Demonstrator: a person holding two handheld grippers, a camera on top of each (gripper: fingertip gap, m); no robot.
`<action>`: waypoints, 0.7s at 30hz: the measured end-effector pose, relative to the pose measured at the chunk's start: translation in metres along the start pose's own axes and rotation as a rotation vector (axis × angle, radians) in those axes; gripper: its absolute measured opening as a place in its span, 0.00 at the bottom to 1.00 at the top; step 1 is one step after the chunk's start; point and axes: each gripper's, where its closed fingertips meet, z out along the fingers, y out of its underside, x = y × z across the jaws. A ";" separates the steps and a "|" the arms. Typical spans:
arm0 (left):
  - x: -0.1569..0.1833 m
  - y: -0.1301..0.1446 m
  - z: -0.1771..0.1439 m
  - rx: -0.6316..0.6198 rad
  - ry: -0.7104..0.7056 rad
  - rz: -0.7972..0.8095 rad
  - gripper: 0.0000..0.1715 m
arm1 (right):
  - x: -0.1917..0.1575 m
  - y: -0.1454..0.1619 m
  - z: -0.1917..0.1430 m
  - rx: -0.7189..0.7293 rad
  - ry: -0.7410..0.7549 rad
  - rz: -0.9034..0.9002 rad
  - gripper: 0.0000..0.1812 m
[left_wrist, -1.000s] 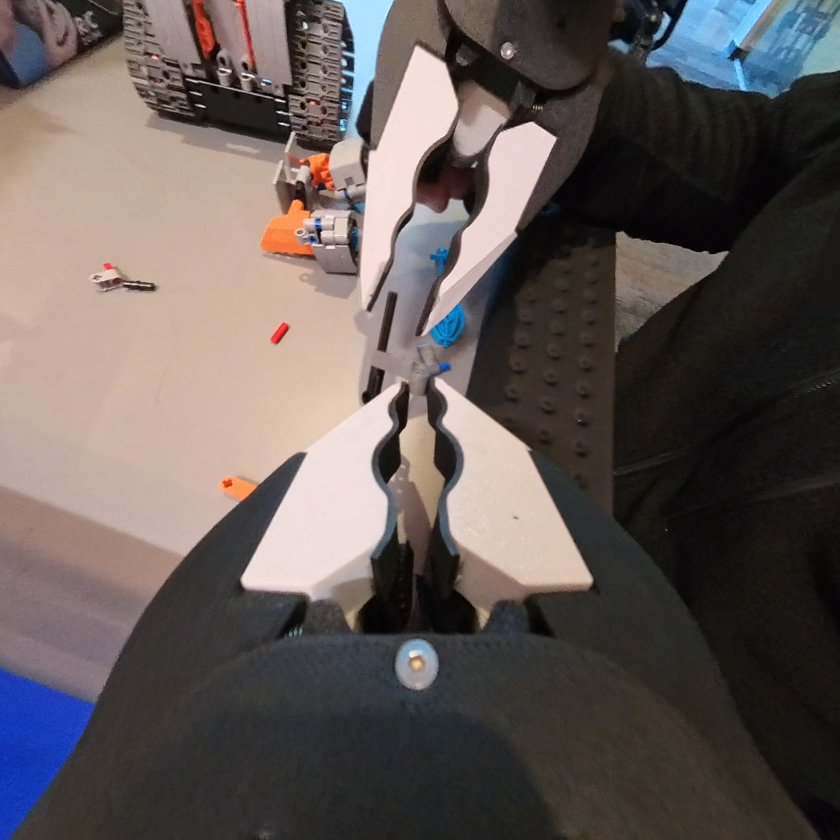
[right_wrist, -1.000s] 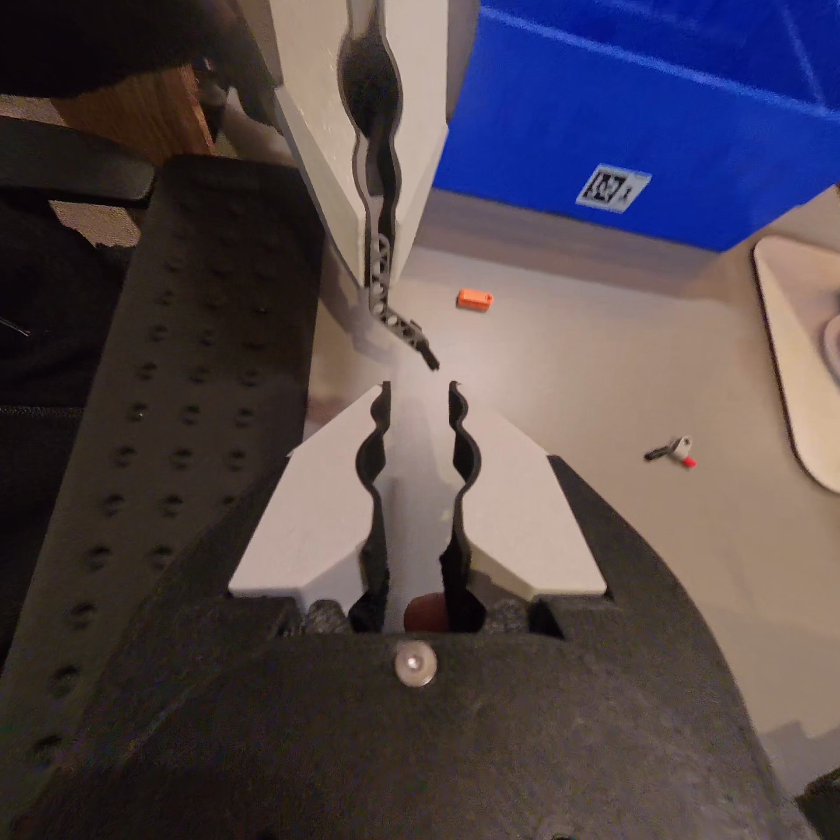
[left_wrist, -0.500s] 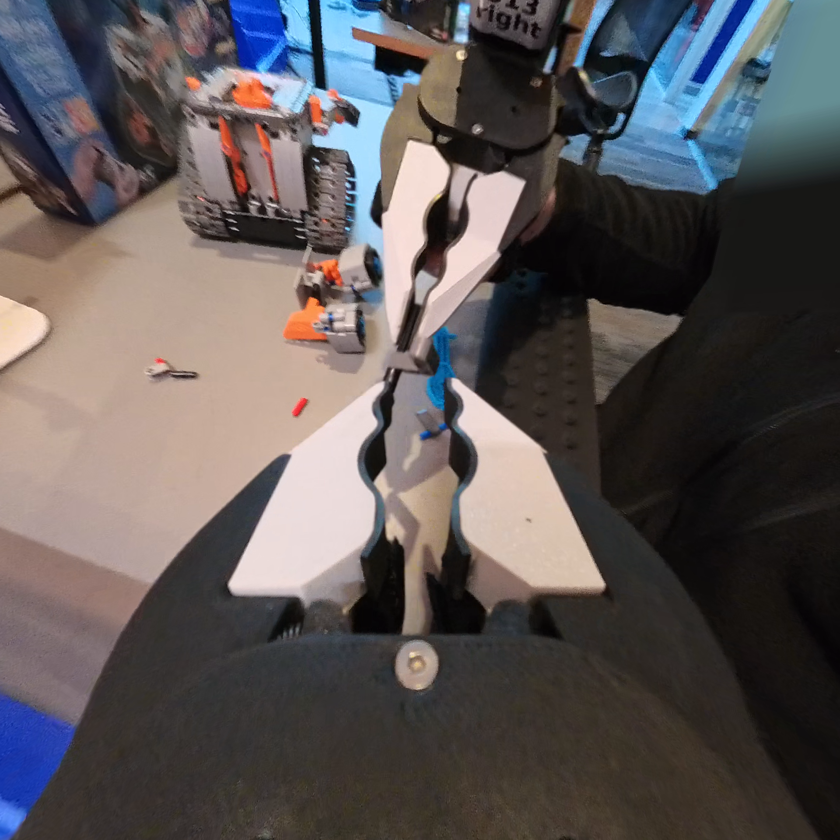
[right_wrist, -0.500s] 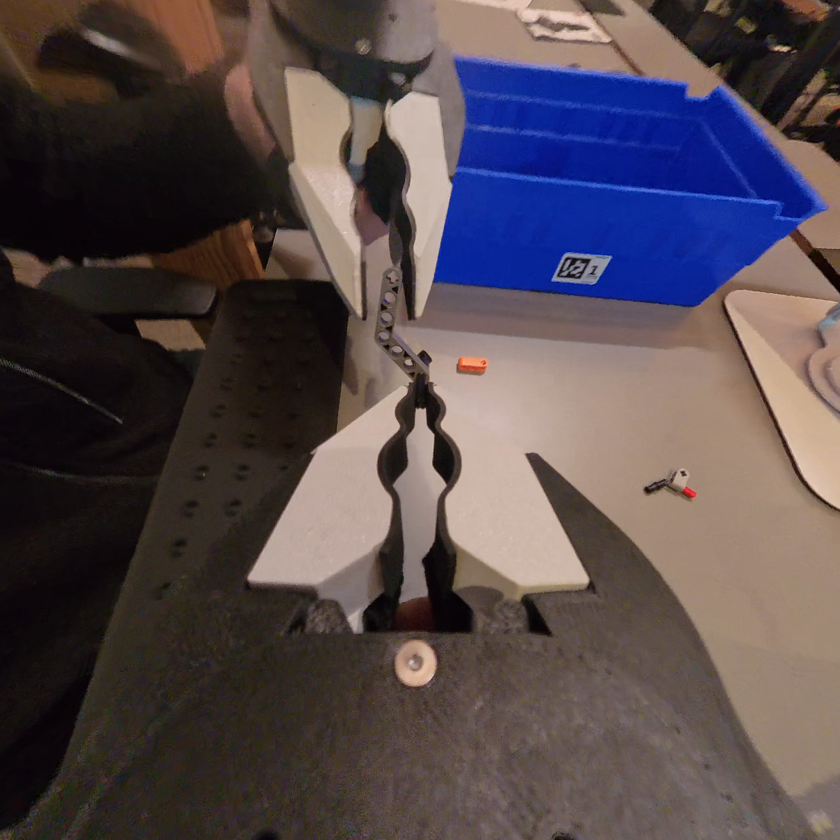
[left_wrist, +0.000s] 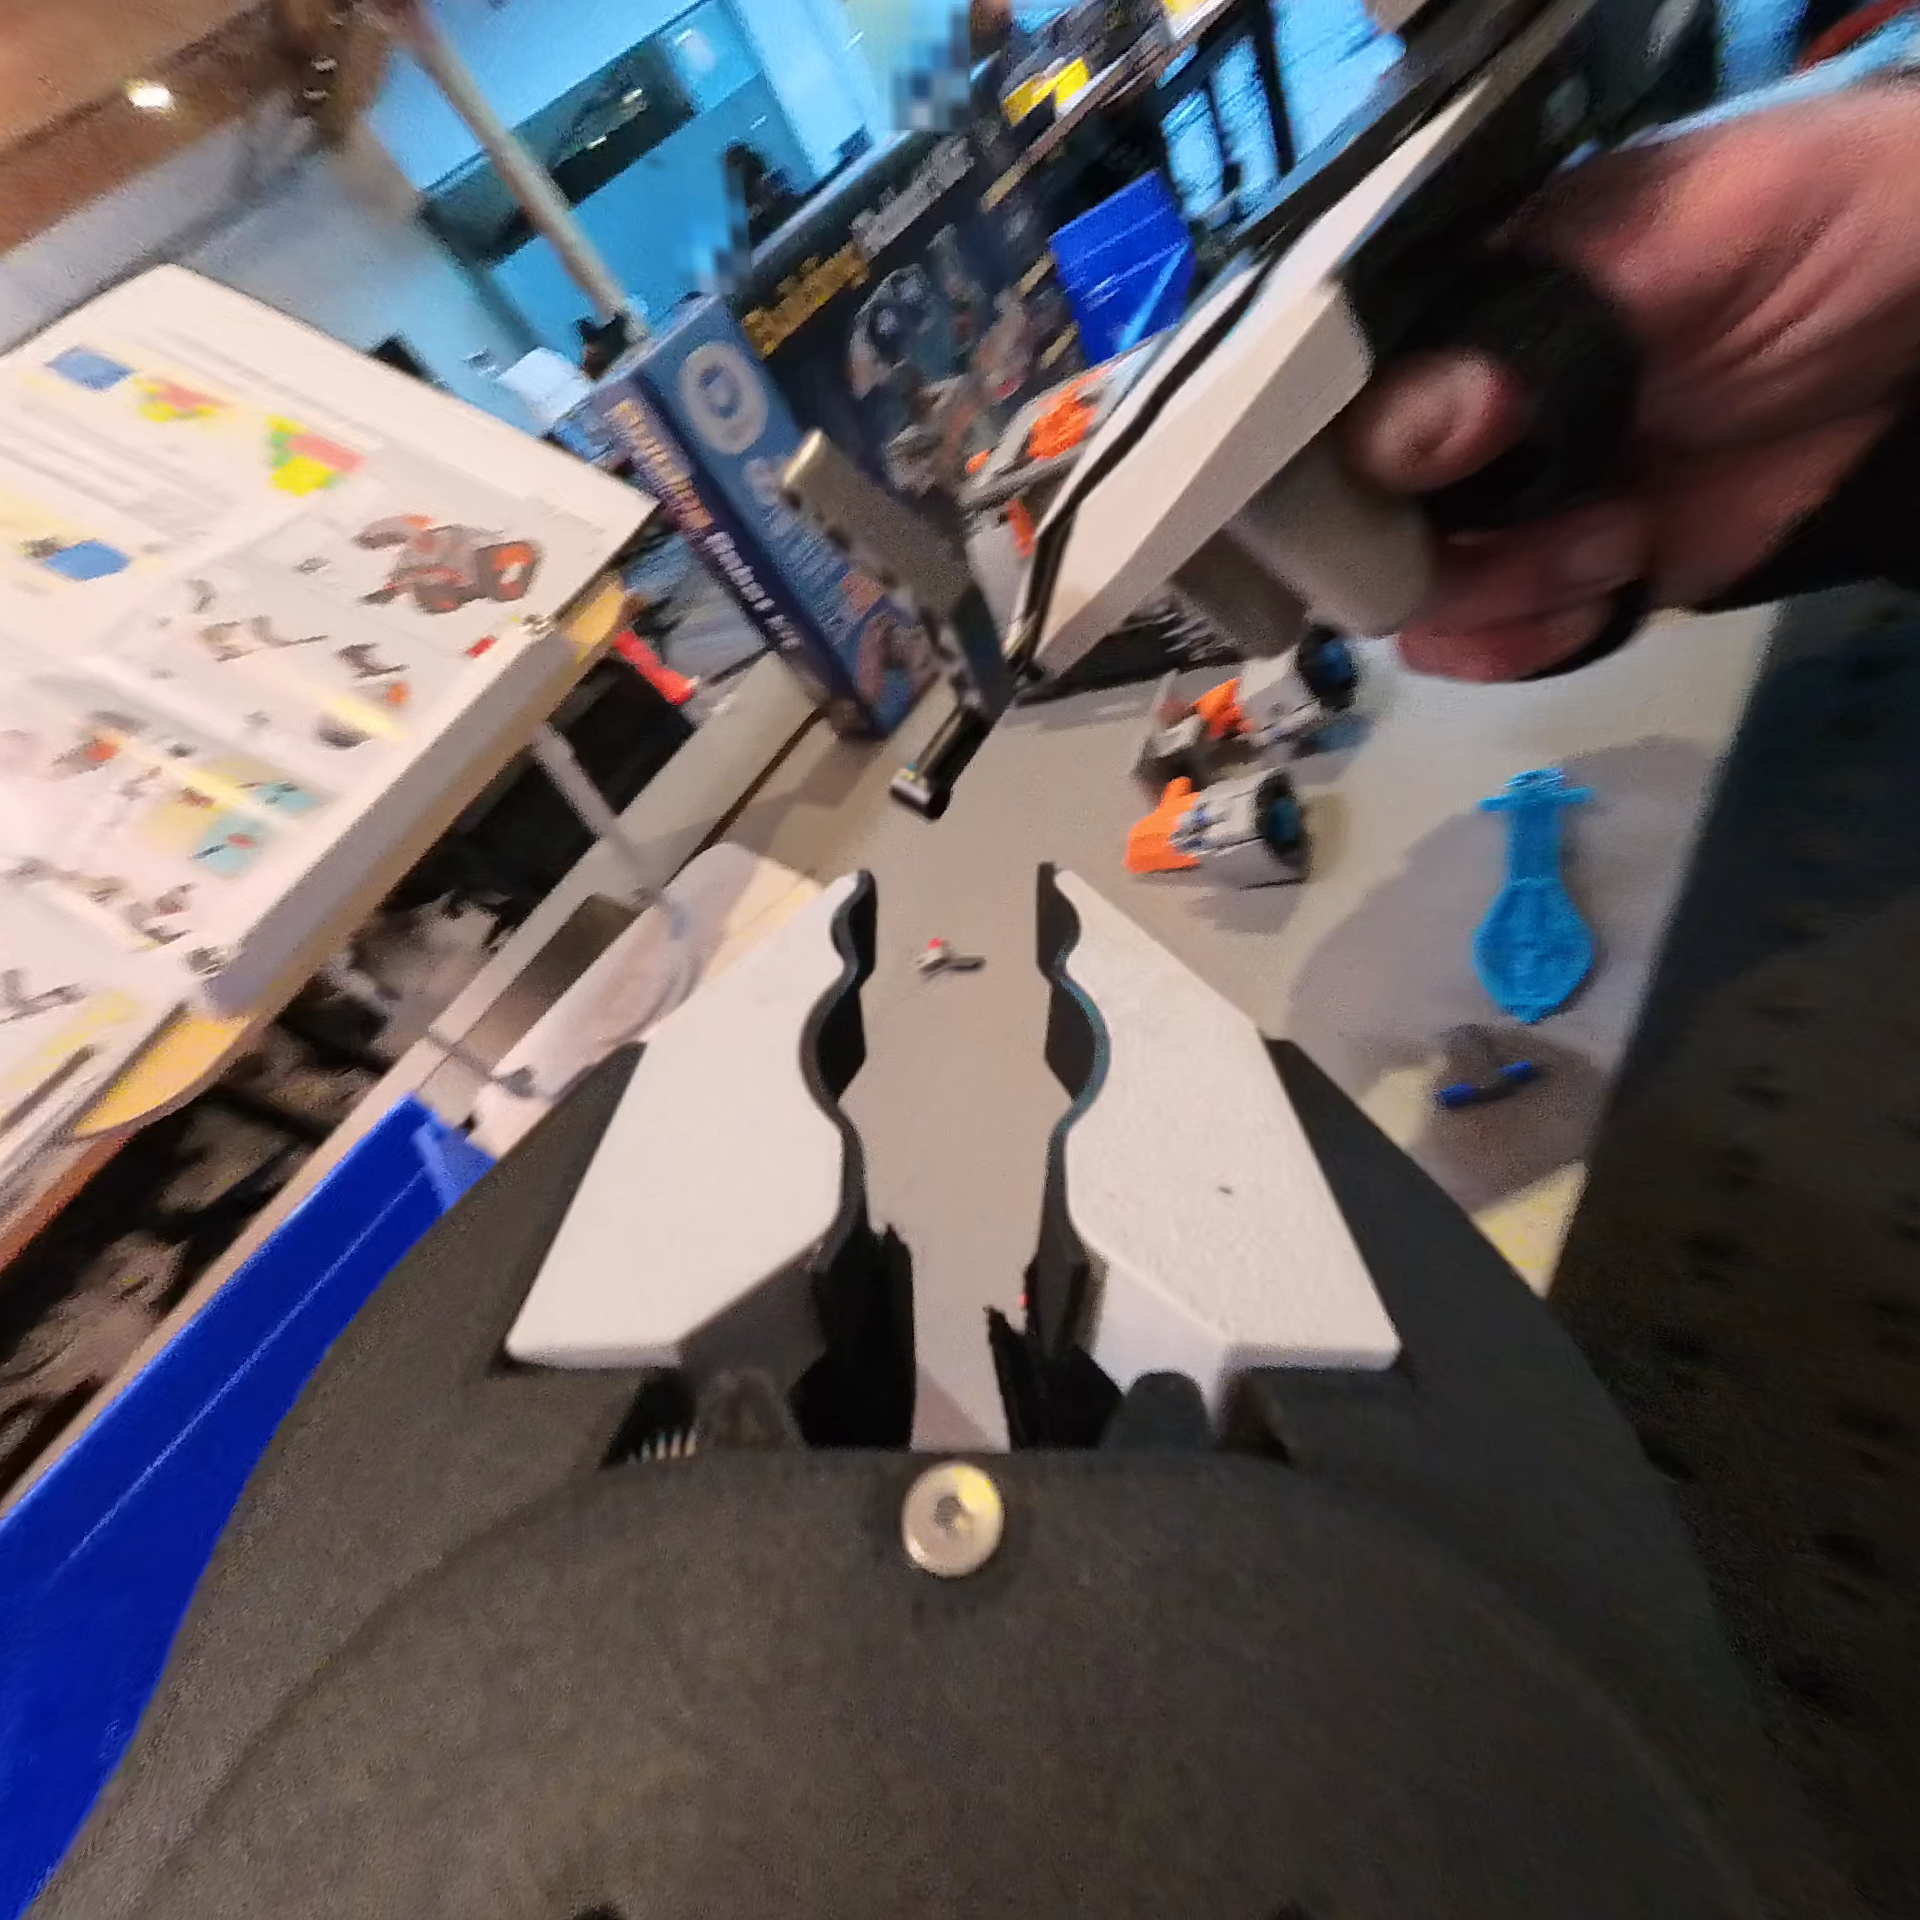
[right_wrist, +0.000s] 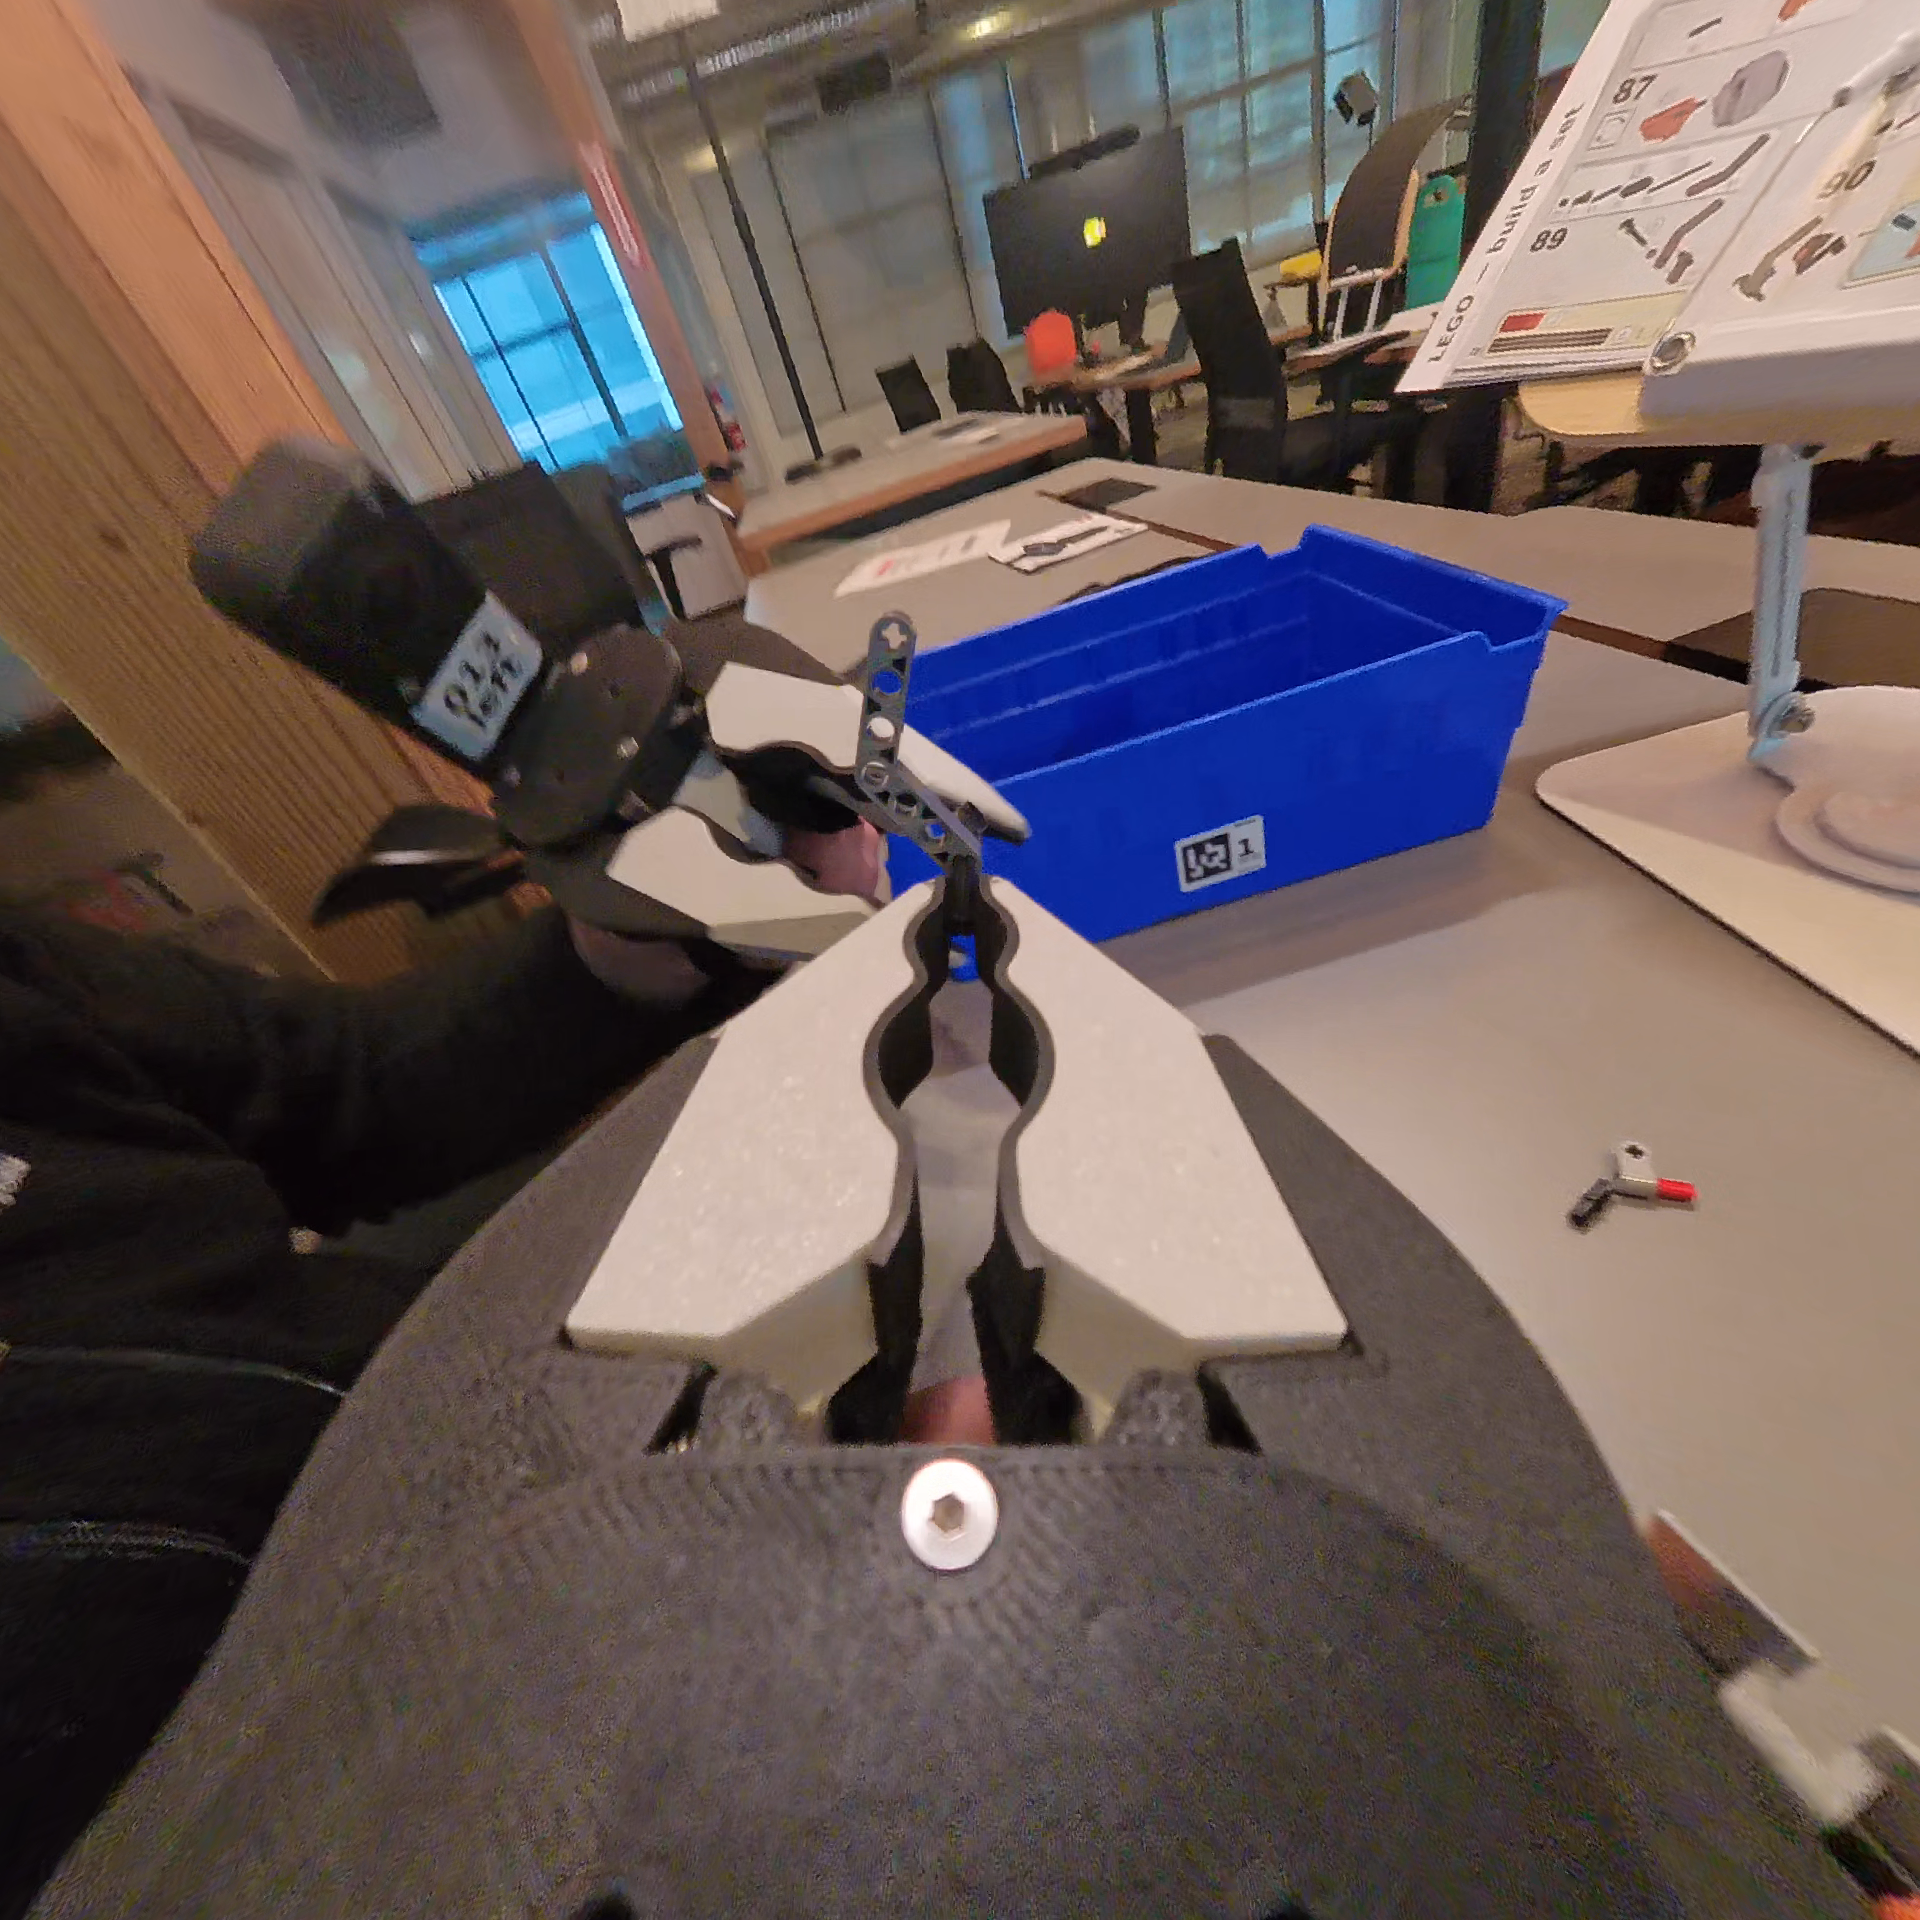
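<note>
Gripper, right (right_wrist: 961, 902): jaws are clenching one end of the bent beam (right_wrist: 885, 727).
Gripper, left (left_wrist: 956, 899): jaws are gaping, empty, above the surface (left_wrist: 1351, 966).

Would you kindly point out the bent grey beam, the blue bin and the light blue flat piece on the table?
bent grey beam (right_wrist: 884, 717): right wrist view, on its upright upper arm.
blue bin (right_wrist: 1340, 769): right wrist view, on its front wall.
light blue flat piece (left_wrist: 1536, 945): left wrist view, on its wide rounded end.
</note>
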 end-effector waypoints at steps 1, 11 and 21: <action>-0.004 0.004 0.002 -0.018 -0.035 0.011 0.18 | 0.000 -0.002 0.001 0.021 -0.011 0.029 0.00; -0.006 -0.005 0.007 0.015 -0.081 0.055 0.18 | 0.002 -0.007 0.008 0.105 -0.072 0.185 0.00; -0.013 -0.029 -0.006 0.176 0.127 -0.241 0.23 | 0.004 -0.004 0.007 0.113 -0.142 0.268 0.00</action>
